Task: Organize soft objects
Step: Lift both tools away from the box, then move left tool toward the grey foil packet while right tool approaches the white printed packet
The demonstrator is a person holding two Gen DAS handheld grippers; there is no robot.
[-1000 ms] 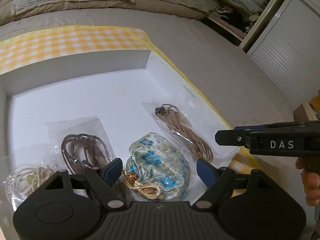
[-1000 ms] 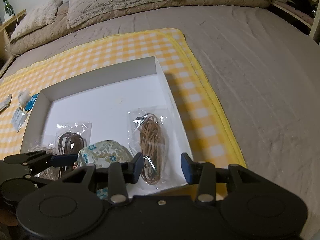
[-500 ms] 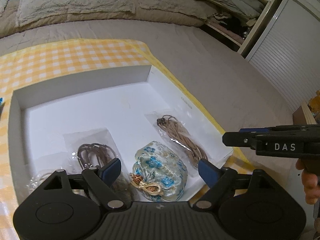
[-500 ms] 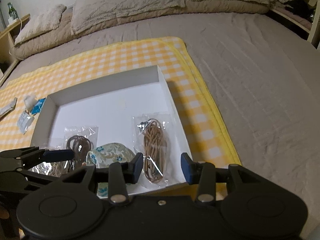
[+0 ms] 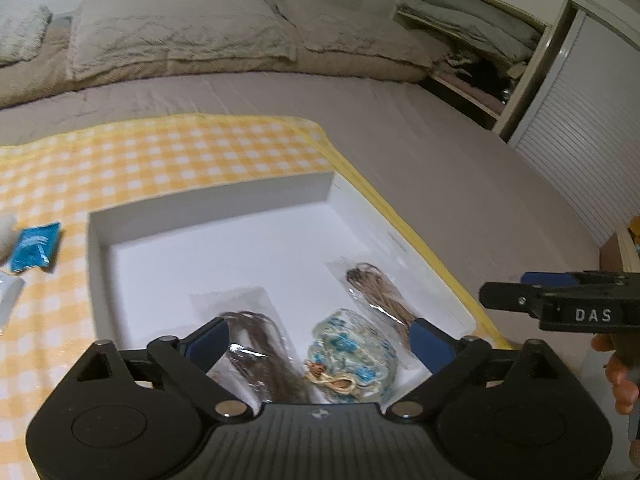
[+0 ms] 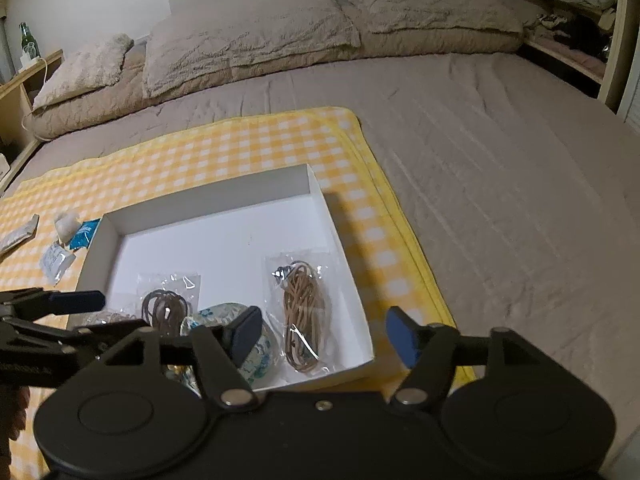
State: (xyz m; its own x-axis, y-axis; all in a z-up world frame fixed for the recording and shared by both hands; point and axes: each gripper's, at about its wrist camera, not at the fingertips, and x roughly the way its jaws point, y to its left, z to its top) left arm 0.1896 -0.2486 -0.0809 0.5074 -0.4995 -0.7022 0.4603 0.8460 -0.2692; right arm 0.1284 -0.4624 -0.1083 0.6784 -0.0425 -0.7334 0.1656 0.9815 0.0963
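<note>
A white shallow box (image 5: 224, 204) (image 6: 208, 200) lies on a yellow checked cloth (image 5: 160, 152) on the bed. In it lie a blue floral pouch (image 5: 354, 346) (image 6: 262, 354), a bag of dark brown cord (image 5: 256, 344) (image 6: 166, 308) and a bag of tan cord (image 5: 380, 300) (image 6: 302, 304). My left gripper (image 5: 318, 340) is open and empty above the box's near edge, over the pouch. My right gripper (image 6: 324, 334) is open and empty above the box's near right corner.
Small packets lie on the cloth left of the box: a blue one (image 5: 34, 246) (image 6: 82, 234) and white ones (image 6: 56, 260). Pillows (image 6: 248, 36) lie at the head of the bed. A wardrobe (image 5: 580, 120) stands at the right, a bedside shelf (image 6: 16, 92) at the left.
Both grippers have pulled back and risen from the box, so more of the bed and cloth shows. The right gripper's jaws have opened wider. The items in the box have not moved.
</note>
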